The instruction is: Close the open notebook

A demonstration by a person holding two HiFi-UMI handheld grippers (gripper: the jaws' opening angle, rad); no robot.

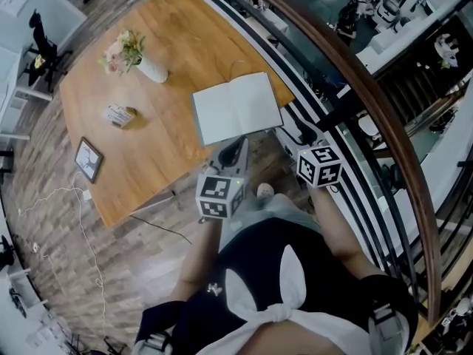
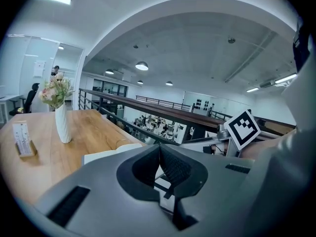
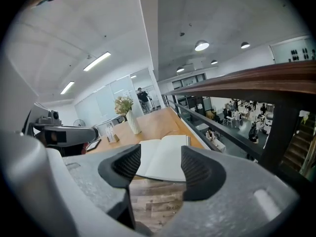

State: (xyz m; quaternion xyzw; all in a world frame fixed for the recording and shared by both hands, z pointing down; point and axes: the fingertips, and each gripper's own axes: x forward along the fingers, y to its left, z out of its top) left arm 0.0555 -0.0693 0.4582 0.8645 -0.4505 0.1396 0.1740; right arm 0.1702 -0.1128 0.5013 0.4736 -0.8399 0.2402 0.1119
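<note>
The open notebook [image 3: 165, 157] lies flat, pages up, at the table [image 1: 185, 35] edge, just ahead of the right gripper [image 3: 158, 169]. Its parted, empty jaws frame the notebook, seemingly lined up to reach a cover. The left gripper [image 2: 160, 169], beside it, is clenched on nothing. Beyond both, a white vase [image 1: 151, 70] holds flowers [image 1: 124, 50].

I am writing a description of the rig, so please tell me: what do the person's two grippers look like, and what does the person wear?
The left gripper and the right gripper are both grey moulded shells with dark ribbed pads. Each carries a white cube with black square markers. The person wears dark clothing with a white knotted cloth in front.
</note>
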